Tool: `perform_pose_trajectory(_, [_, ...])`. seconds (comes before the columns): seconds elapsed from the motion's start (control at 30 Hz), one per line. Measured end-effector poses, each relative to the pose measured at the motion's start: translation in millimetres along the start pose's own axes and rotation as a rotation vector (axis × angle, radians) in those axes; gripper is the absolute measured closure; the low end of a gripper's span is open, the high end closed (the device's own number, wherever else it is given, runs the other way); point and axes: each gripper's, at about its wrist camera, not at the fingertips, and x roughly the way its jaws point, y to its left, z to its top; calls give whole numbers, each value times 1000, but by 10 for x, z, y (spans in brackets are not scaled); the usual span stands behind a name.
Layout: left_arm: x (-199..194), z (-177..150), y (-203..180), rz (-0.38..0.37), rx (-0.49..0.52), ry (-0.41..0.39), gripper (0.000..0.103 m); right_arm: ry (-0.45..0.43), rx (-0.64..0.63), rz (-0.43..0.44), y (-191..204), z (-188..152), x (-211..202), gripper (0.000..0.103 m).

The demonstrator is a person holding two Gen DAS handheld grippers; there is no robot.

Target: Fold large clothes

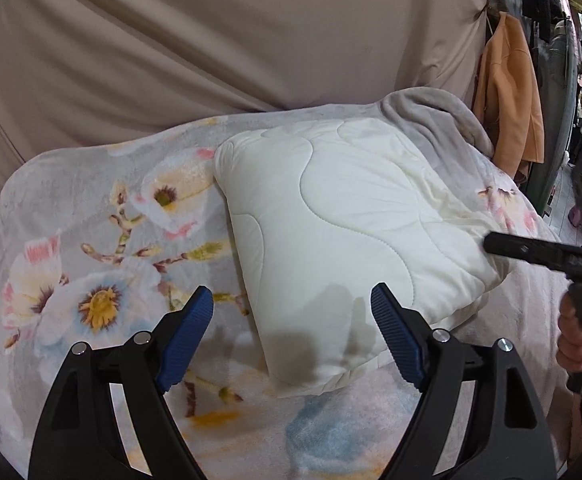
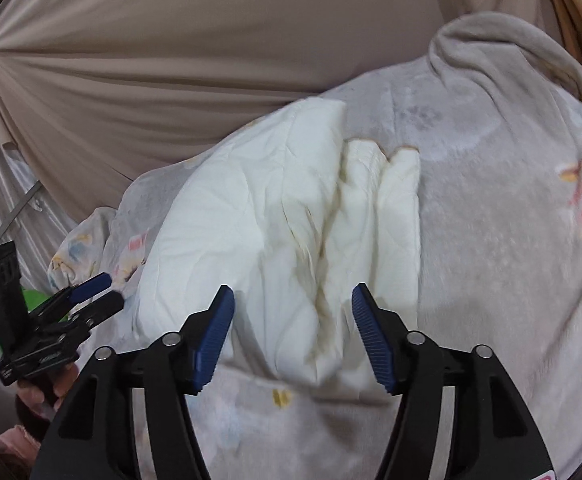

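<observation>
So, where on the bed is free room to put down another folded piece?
The floral blanket lies bare left of the folded white quilt, up to the beige curtain. A smaller bare patch lies near the open left gripper. To the right it is crowded: the bunched grey blanket edge.

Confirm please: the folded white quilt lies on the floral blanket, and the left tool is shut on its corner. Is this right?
Not quite. The left tool is open and grips nothing, as the left wrist view shows. The folded white quilt does lie on the floral blanket.
</observation>
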Motion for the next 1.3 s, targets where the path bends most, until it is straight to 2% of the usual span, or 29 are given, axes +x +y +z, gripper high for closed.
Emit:
perform_pose_trajectory(0.27, [123, -64, 60, 10, -38, 22, 24, 54, 98, 45, -76, -193, 54, 38])
perform_pose_trajectory(0.4, [102, -125, 161, 11, -45, 29, 24, 77, 135, 84, -55, -147, 167, 34])
perform_pose_trajectory(0.57, [11, -304, 436, 21, -74, 48, 24, 99, 158, 108, 35, 68, 351, 34])
perform_pose_trajectory(0.6, [-23, -358, 526, 29, -85, 51, 24, 100, 154, 107, 78, 111, 389, 40])
perform_pose_trajectory(0.63, [-53, -399, 600, 36, -96, 53, 24, 96, 140, 99, 147, 160, 424, 57])
perform_pose_trajectory(0.73, [-182, -562, 912, 66, -162, 54, 24, 36, -21, 7, 661, 344, 406, 78])
perform_pose_trajectory(0.83, [-325, -760, 1267, 105, -253, 62, 24, -28, -224, 25, 1480, 490, 373, 84])
perform_pose_trajectory(0.93, [-443, -990, 1584, 132, -342, 85, 24, -46, -466, 34, 2492, 433, 576, 86])
perform_pose_trajectory(1.0, [-512, -1170, 1773, 151, -399, 103, 24, -6, -610, 29, 3033, 243, 854, 87])
perform_pose_trajectory(1.1, [-622, -1431, 2031, 174, -483, 131, 24, 125, -814, 0, 3692, -276, 1517, 89])
perform_pose_trajectory(1.2, [-766, -1689, 2216, 190, -549, 143, 24, 252, -956, -67, 4020, -815, 2156, 89])
perform_pose_trajectory(1.3, [-868, -1869, 2355, 197, -596, 146, 24, 322, -1012, -123, 4113, -1126, 2569, 89])
